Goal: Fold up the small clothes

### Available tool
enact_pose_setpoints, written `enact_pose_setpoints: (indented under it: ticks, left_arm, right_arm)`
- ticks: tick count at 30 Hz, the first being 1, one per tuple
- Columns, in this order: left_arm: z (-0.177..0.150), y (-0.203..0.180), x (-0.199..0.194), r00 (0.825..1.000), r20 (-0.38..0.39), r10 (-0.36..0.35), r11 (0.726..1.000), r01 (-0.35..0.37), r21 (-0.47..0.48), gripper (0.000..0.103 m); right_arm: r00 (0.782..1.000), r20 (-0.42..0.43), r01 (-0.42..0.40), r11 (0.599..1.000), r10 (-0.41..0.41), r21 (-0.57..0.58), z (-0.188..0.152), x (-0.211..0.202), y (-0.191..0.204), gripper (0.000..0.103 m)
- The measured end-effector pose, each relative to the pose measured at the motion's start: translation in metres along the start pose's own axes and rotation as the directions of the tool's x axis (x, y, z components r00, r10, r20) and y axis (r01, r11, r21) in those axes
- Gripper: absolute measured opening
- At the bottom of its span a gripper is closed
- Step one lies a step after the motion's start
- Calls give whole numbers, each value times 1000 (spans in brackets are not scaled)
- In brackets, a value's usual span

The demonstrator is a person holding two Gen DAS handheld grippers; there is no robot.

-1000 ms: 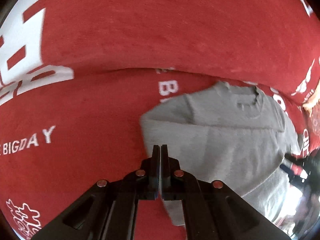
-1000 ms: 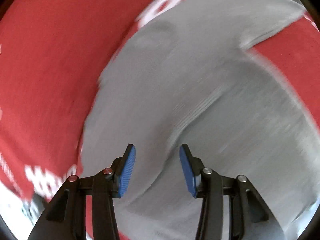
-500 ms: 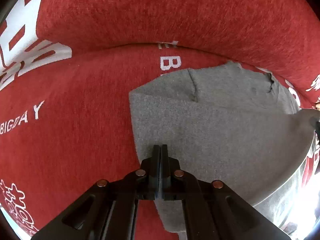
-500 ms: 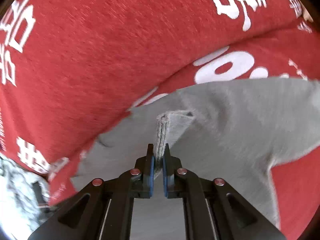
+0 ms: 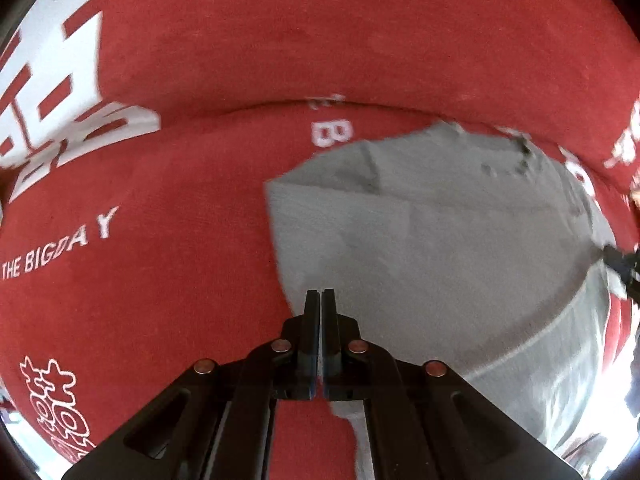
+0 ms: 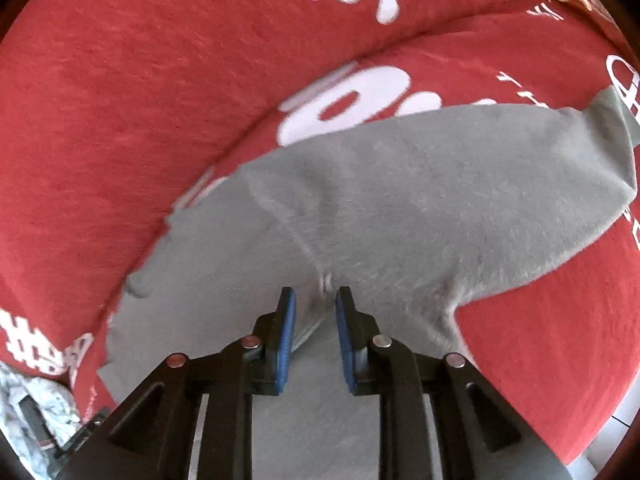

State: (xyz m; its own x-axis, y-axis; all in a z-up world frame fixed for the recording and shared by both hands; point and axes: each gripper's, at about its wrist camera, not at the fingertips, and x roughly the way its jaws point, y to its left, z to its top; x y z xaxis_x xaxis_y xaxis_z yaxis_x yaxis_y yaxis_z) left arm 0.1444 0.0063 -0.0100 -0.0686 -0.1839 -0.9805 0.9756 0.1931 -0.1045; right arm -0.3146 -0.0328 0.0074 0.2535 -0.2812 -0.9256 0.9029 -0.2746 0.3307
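Note:
A small grey garment (image 5: pixel 440 240) lies on a red sofa cover (image 5: pixel 160 280) printed with white letters. In the left wrist view my left gripper (image 5: pixel 321 292) is shut at the garment's left edge; whether cloth is pinched between the fingers is not visible. In the right wrist view the grey garment (image 6: pixel 400 200) spreads out flat, one part folded over with a seam running down to my right gripper (image 6: pixel 315 294). The right gripper is open a little, its blue pads (image 6: pixel 289 332) on either side of the seam, holding nothing.
The red sofa backrest (image 5: pixel 320 40) rises behind the seat. A white and grey patterned cloth (image 6: pixel 28 408) shows at the lower left of the right wrist view. The sofa's front edge and pale floor (image 6: pixel 612 428) show at lower right.
My right gripper was shut on a fold of the grey garment half a second ago; it has opened and the fold now lies flat. The left gripper stays shut at the garment's edge.

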Motion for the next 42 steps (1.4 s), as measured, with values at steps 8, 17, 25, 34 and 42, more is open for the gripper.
enact_pose_setpoints:
  ticks: [8, 17, 25, 34, 42]
  left_arm:
    - [-26, -24, 16, 997, 7, 71, 996, -71, 53, 1]
    - [-37, -9, 5, 997, -49, 60, 998, -59, 19, 1]
    - [-49, -2, -16, 995, -80, 53, 998, -56, -28, 1]
    - [-45, 23, -18, 997, -69, 39, 993, -46, -109, 97]
    - [-21, 28, -15, 995, -20, 96, 989, -97, -109, 101]
  right_arm:
    - [994, -85, 44, 976, -64, -215, -28, 42, 46, 19]
    - [989, -127, 59, 992, -72, -110, -36, 10, 9, 25]
    - [978, -208, -25, 997, 10, -70, -79, -9, 20, 43]
    - [982, -166, -77, 991, 95, 111, -54, 16, 11, 50]
    - [987, -70, -115, 945, 143, 306, -9, 39, -15, 50]
